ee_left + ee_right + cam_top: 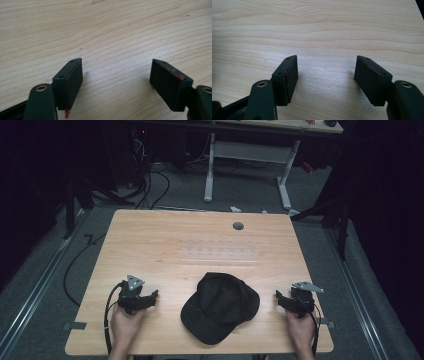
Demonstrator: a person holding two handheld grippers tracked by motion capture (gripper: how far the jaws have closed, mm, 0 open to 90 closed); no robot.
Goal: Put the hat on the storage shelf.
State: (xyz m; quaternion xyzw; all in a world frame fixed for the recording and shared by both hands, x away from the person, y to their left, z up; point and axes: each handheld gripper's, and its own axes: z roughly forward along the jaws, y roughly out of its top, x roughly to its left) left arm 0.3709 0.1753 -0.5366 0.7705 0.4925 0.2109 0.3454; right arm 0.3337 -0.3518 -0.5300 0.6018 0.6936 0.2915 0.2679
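From above, a black cap (220, 307) is lying by the surface's (150, 245) near edge between the wide-open left tool (152, 296) and right tool (279, 297); both tool views are showing bare wood.

bare table (150, 250) around cap (220, 307); grippers seemingly unobstructed.

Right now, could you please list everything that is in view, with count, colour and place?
cap: one, black, near edge of the table, between the two grippers, touching neither
table: one, light wood, centre
grommet: one, grey, far side of the table top
desk frame: one, white, on the floor beyond the table
cables: several, black, floor at far left
left gripper: one, black, left of the cap, fingers open, nothing between
right gripper: one, black, right of the cap, open, nothing between
hands: two, near edge
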